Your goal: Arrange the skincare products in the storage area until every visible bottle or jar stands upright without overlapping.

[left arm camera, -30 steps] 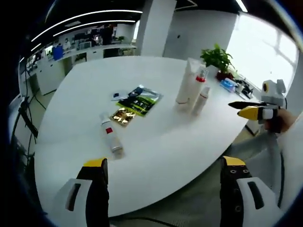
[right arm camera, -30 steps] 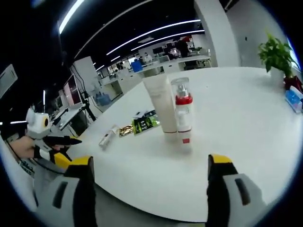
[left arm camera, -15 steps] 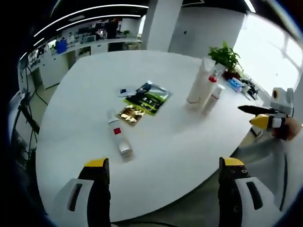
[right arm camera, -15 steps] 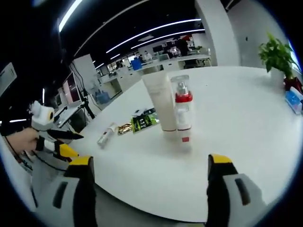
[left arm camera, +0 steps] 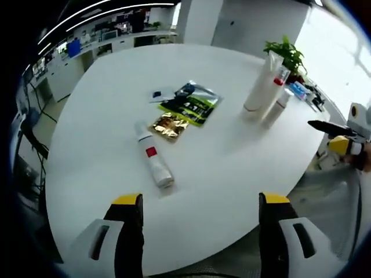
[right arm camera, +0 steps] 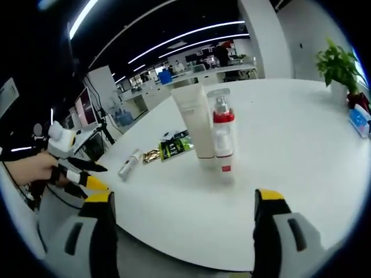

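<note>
A white bottle with a red label (left arm camera: 153, 162) lies on its side on the round white table (left arm camera: 104, 116), a little beyond my left gripper (left arm camera: 200, 200), which is open and holds nothing. At the table's far right stand a white tube (left arm camera: 259, 88), a pump bottle with a red collar (left arm camera: 280, 77) and a small white bottle (left arm camera: 277, 106), all upright and close together. My right gripper (right arm camera: 184, 197) is open and empty, facing the tube (right arm camera: 196, 127) and the pump bottle (right arm camera: 220, 136). The lying bottle (right arm camera: 128, 165) shows to their left.
A gold sachet (left arm camera: 168, 125) and green-black packets (left arm camera: 191, 104) lie flat past the lying bottle. A potted plant (left arm camera: 287, 55) and a blue item (right arm camera: 359, 121) sit at the far edge. The other gripper (left arm camera: 339, 139) hovers off the table's right side. Office desks fill the background.
The left view has moved in over the table, so the lying bottle now sits closer to my left jaws. The right view has barely shifted; both grippers stay open.
</note>
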{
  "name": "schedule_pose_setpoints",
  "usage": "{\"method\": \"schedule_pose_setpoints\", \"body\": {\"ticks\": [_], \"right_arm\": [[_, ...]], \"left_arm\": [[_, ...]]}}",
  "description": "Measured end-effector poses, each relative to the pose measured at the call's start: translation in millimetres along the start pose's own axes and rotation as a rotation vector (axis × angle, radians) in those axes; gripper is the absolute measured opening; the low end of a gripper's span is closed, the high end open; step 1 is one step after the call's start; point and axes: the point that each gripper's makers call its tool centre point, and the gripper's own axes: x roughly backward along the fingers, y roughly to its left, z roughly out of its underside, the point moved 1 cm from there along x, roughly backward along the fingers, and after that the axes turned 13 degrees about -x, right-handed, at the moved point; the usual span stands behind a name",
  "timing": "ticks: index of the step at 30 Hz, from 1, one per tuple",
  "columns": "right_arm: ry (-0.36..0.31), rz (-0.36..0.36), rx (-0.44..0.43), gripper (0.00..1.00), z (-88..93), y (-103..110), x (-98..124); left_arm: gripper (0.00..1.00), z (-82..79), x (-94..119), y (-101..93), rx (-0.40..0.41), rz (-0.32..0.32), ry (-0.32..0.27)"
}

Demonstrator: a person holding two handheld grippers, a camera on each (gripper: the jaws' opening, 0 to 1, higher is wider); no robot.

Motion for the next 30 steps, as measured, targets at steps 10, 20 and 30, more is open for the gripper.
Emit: {"method": "schedule_pose_setpoints", "body": {"ticks": [10, 20, 30], "right_arm": [[0.004, 0.007, -0.012, 1.0, 1.0, -2.0, -0.9], [0.016, 0.011, -0.006, 1.0, 2.6, -2.3, -2.2], [0.007, 0.018, -0.025, 1.0, 1.6, -4.6, -1.6]], "left_arm": [[0.7, -8.1, -22.5, 23.0, -0.028, -0.021, 0.078], [0.6, -17.4, -46.1, 42.3, -0.032, -0.022, 0.162], [0.39, -20.8, -58.8, 59.1, 0.025, -0.064, 0.214]]}}
